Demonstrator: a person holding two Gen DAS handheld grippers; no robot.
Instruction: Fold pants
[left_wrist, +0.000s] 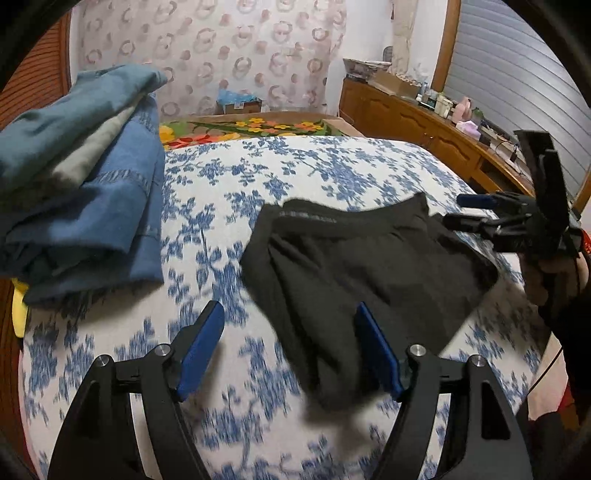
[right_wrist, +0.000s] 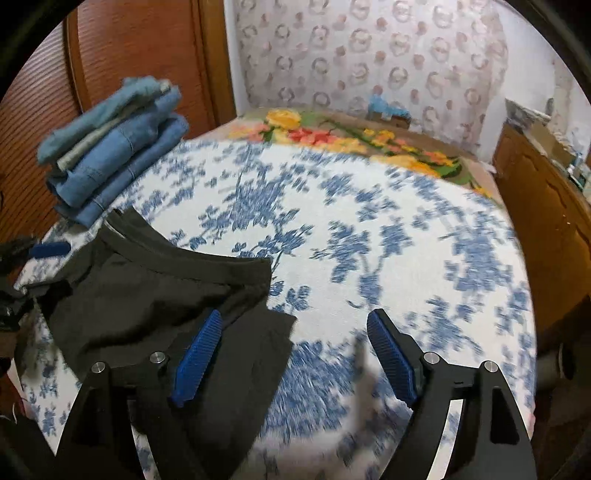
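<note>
Black pants (left_wrist: 369, 258) lie folded into a compact shape on the blue-flowered bedspread (left_wrist: 229, 184), waistband toward the far side. My left gripper (left_wrist: 289, 305) hovers open above their near left corner with nothing between its pads. My right gripper (left_wrist: 456, 211), held by a hand at the right edge of the left wrist view, is open beside the pants' right end. In the right wrist view the right gripper (right_wrist: 294, 314) is open over the bedspread (right_wrist: 369, 229). Its left finger is over the pants' (right_wrist: 147, 288) edge. One blue pad (right_wrist: 48, 250) of the left gripper shows at the far left.
A stack of folded blue jeans (left_wrist: 92, 203) (right_wrist: 118, 158) sits at the bed's far left by a wooden panel (right_wrist: 129, 48). A flowered blanket (left_wrist: 251, 127) covers the far end. A wooden dresser (left_wrist: 424, 122) with clutter runs along the right.
</note>
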